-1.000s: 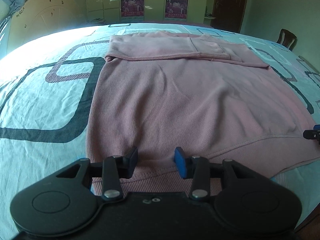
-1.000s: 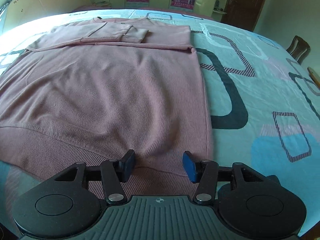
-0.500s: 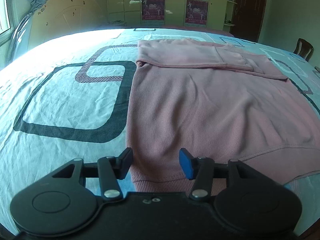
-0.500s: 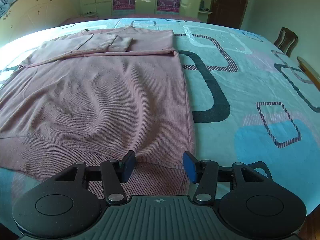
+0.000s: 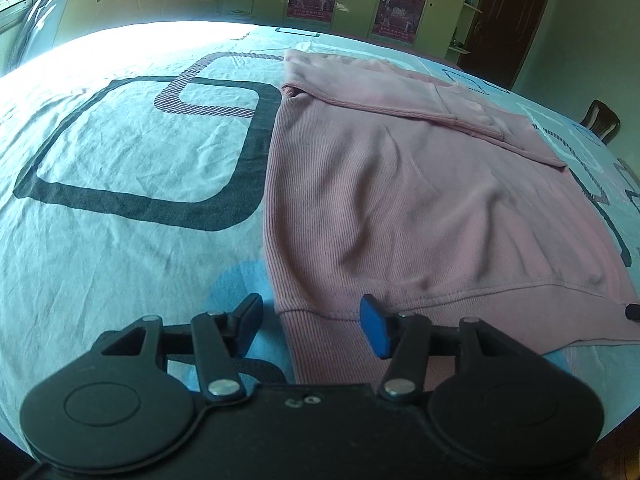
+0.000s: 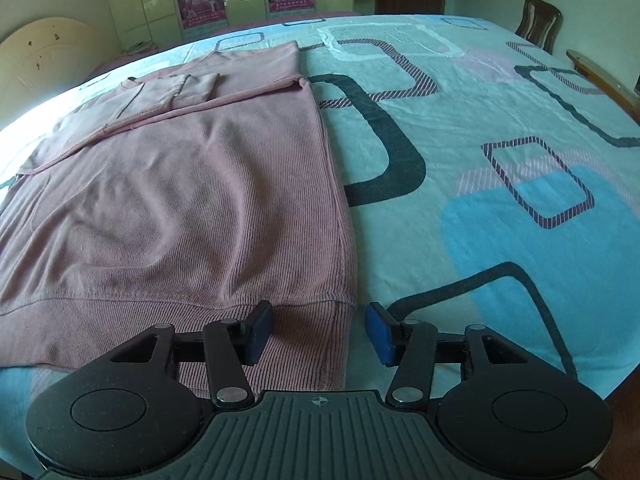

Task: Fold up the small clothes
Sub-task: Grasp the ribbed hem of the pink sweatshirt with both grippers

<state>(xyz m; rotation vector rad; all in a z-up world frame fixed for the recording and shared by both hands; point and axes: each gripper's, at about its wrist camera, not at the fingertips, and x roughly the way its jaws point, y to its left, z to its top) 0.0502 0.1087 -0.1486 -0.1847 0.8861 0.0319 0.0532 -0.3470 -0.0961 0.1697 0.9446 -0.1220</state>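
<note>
Both grippers have slid outward to the hem corners — left gripper (image 5: pixel 310 326), jaws just widened, and right gripper (image 6: pixel 320 330) each stand open astride a corner, nothing pinched. Sweater (image 5: pixel 400 200) lies flat on the patterned bedsheet (image 5: pixel 120 152), sleeves already folded across the top; body fold judged still to come. Cabinets (image 6: pixel 160 4) with posters behind, chair (image 6: pixel 538 20) far right.

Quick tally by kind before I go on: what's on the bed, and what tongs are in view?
Pink garment: 1
Patterned bedsheet: 1
Tongs: 2, left tongs and right tongs, both open at the hem's two near corners
Total: 4
</note>
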